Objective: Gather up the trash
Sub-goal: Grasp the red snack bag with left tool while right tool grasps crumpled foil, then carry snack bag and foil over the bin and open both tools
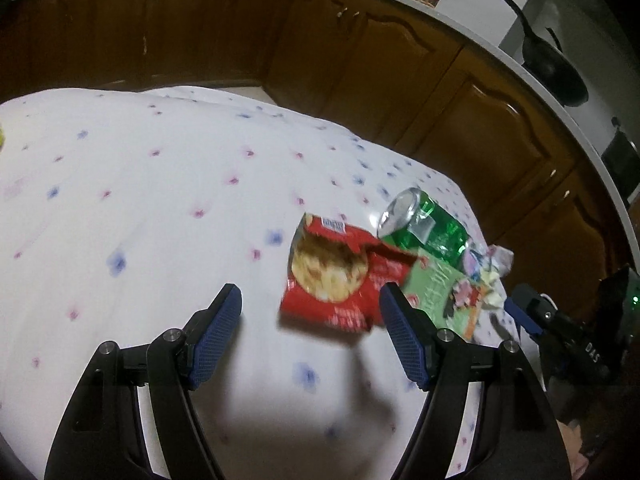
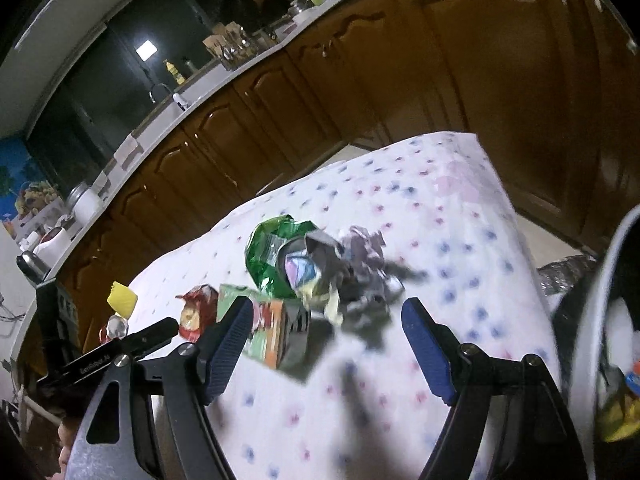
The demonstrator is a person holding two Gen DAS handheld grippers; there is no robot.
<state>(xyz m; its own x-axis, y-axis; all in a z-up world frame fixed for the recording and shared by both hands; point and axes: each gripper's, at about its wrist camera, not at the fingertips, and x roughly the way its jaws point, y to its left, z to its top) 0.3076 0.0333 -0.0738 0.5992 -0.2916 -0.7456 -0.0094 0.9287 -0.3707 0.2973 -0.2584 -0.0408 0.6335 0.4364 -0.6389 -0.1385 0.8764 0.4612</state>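
Trash lies on a white flowered tablecloth point(image 1: 160, 208). A red snack packet point(image 1: 336, 280) lies just ahead of my left gripper point(image 1: 310, 304), which is open and empty. Behind it are a crushed green can point(image 1: 428, 224), a green carton point(image 1: 440, 292) and crumpled wrappers point(image 1: 490, 268). In the right wrist view my right gripper point(image 2: 328, 318) is open and empty, just short of the crumpled wrappers point(image 2: 352, 272), with the green can point(image 2: 272, 256), the carton point(image 2: 268, 328) and the red packet point(image 2: 196, 312) to its left.
Brown kitchen cabinets point(image 1: 360, 60) run behind the table under a white counter. A white bin rim point(image 2: 592, 320) with trash inside stands at the right of the right wrist view. A yellow object point(image 2: 122, 300) sits near the table's left edge. The other gripper point(image 1: 560, 320) shows at right.
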